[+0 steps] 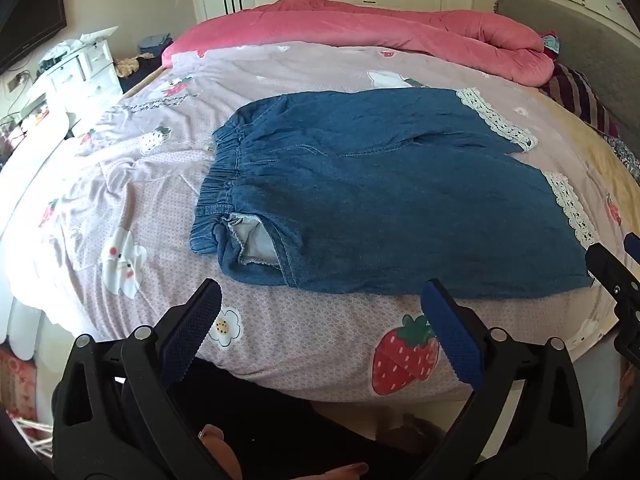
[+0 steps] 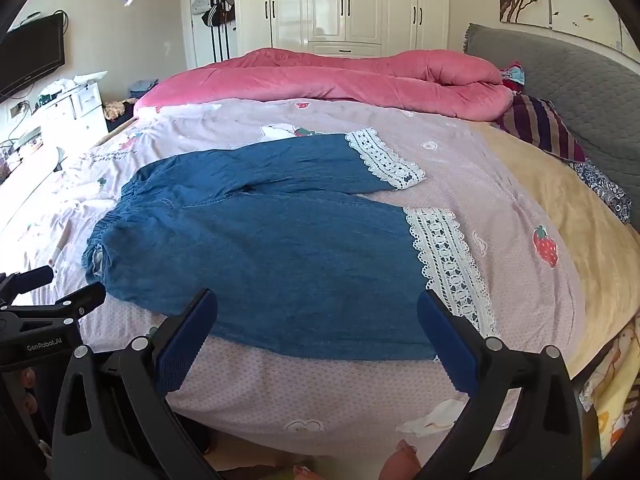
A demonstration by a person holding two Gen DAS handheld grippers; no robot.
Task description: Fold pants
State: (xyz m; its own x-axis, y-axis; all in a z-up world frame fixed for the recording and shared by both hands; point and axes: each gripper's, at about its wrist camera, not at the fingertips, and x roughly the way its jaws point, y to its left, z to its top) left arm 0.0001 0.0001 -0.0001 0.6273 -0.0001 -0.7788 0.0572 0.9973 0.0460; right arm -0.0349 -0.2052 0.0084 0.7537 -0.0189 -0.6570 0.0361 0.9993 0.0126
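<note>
Your blue denim pants with white lace cuffs [image 1: 384, 200] lie flat on the pink strawberry-print bed sheet [image 1: 320, 344]. Your left gripper [image 1: 320, 308] and right gripper [image 2: 318, 316] hover with fingers spread, empty; the right gripper's fingers hide the near hem.

Sunlit bedroom with a wide bed at its centre.

The bed [image 2: 520, 184] wears a lilac strawberry-print sheet; a pink quilt [image 2: 320, 76] lies rolled along its 12 o'clock edge. White wardrobe doors [image 2: 344, 4] stand behind. At 2 o'clock sits a grey padded headboard [image 2: 580, 92]; at 9 o'clock, a white drawer unit [image 1: 76, 68] in bright light, with a dark television [image 2: 32, 56] on the wall above.
</note>
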